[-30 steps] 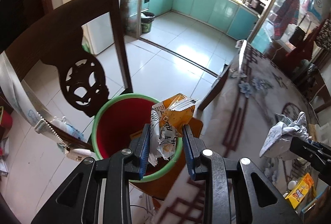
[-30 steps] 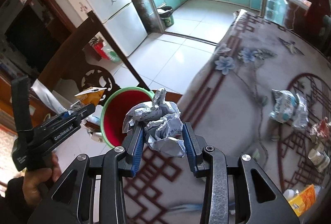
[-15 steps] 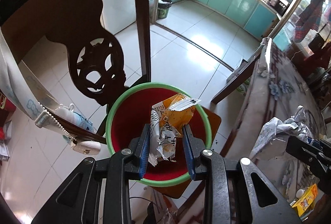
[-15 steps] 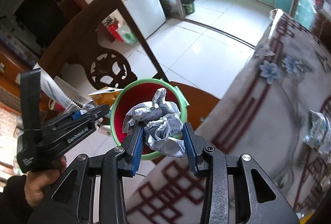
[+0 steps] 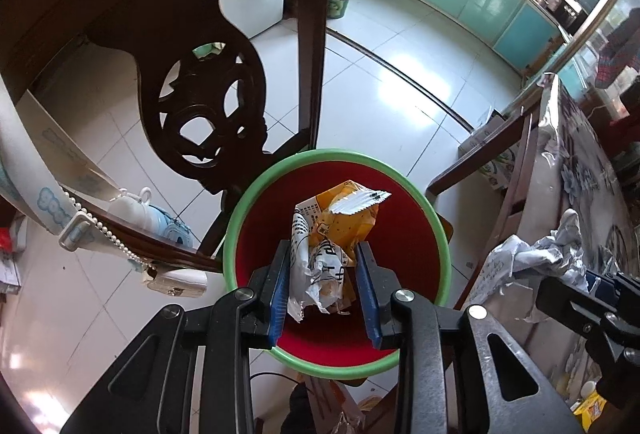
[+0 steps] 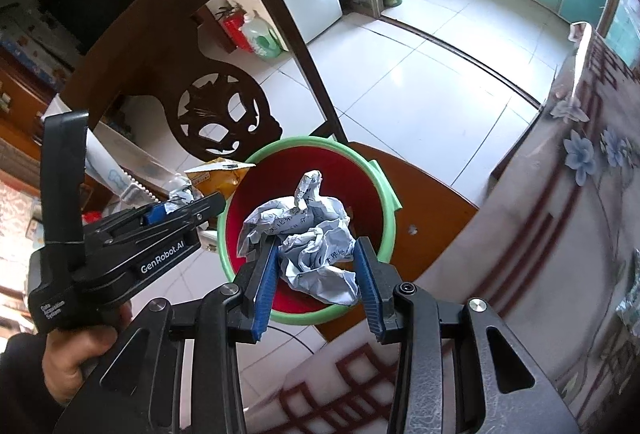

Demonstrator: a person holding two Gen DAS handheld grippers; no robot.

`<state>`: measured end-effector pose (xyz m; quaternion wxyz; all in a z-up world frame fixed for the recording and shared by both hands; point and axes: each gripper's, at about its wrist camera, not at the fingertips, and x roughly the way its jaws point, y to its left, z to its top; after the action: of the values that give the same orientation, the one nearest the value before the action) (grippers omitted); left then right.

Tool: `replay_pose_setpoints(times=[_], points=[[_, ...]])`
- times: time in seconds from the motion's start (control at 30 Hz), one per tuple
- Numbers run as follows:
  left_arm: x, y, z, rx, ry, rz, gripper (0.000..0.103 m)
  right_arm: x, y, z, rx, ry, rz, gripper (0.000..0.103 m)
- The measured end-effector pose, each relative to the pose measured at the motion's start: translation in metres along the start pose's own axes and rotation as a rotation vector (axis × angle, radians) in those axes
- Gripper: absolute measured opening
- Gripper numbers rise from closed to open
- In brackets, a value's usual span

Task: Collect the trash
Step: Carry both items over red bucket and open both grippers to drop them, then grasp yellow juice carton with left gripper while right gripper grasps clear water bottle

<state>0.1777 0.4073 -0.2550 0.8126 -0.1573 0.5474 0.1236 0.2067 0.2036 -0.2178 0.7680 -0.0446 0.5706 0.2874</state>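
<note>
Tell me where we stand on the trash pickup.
Done: nothing is visible in the red bin yet. In hand: the left gripper holds an orange wrapper over the bin, its jaws opening; the right gripper grips a crumpled paper ball above it. Left: drop both, then fetch the yellow packet by the table.

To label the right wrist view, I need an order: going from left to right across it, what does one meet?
Black left gripper in a hand → red bucket with green rim under the crumpled white paper ball → brown wooden chair seat → table in flower-patterned cloth.
</note>
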Motion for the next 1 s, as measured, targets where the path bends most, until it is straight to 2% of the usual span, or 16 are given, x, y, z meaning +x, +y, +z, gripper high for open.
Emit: replay_pose_setpoints(times=[0.13,0.2,0.27,0.33,0.37,0.73,0.93,1.0], points=[[0.005,0.003,0.002,0.004,0.008,-0.001,0.029,0.003,0.002,0.003,-0.005,0.001,0.0,0.037],[0.007,0.002,0.003,0.009,0.015,-0.003,0.034,0.004,0.002,0.003,-0.003,-0.005,-0.003,0.042],[0.009,0.001,0.004,0.011,0.021,0.01,0.052,0.003,0.001,0.003,0.0,-0.01,-0.005,0.057],[0.009,0.002,0.005,0.007,0.019,0.019,0.059,0.0,0.001,0.003,0.005,-0.023,-0.008,0.064],[0.009,0.002,0.005,0.004,0.016,0.018,0.061,-0.001,0.001,0.003,0.006,-0.029,-0.007,0.064],[-0.014,-0.008,0.003,0.015,-0.025,0.012,0.062,-0.027,-0.005,-0.008,0.022,-0.067,0.001,0.064],[-0.045,-0.032,-0.008,0.052,-0.081,-0.016,0.062,-0.067,-0.02,-0.033,0.045,-0.115,-0.021,0.065],[-0.054,-0.046,-0.015,0.078,-0.094,-0.027,0.062,-0.082,-0.029,-0.046,0.062,-0.134,-0.034,0.07]])
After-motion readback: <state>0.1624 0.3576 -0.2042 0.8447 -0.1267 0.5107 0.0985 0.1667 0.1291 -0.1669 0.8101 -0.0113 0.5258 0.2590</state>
